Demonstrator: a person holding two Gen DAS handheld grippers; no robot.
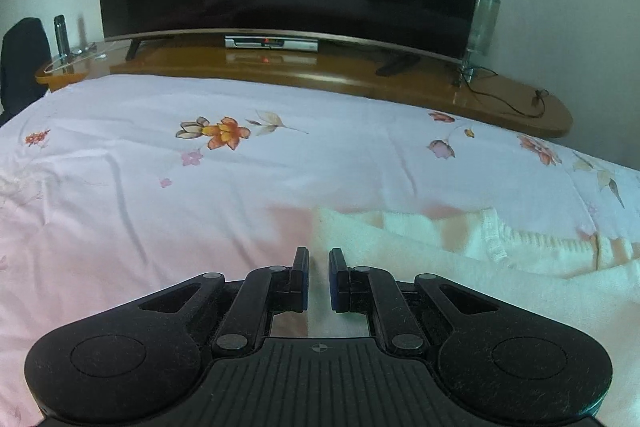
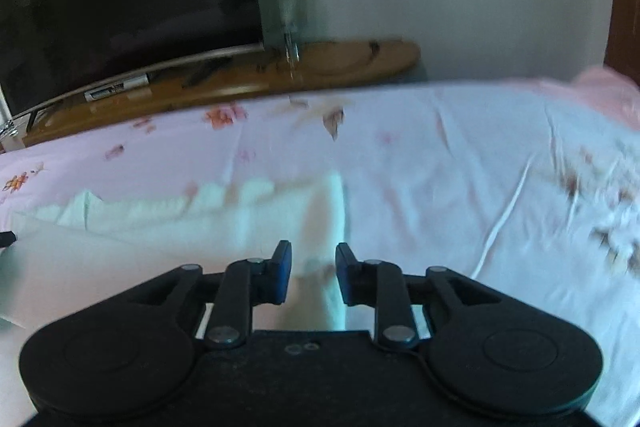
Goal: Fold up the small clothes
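The left gripper (image 1: pixel 319 263), jaws nearly together on nothing, hangs at the left edge of the white knitted garment (image 1: pixel 460 267) on the bed (image 1: pixel 120 187). The right gripper (image 2: pixel 313 259), jaws apart, stands over the right edge. Better grip both edges evenly, then fold.

Left gripper (image 1: pixel 319 255) fingers nearly closed; right gripper (image 2: pixel 313 251) fingers parted.

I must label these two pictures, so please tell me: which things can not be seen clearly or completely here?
- White knitted garment: left wrist view, its near part is hidden behind the left tool and its right side is cut by the frame edge.
- Same garment, right wrist view: motion blur; whether the right tool touches it is unclear.
- Pink cloth: right wrist view, blurred and cut by the edge.
- Glass vase: blurred.
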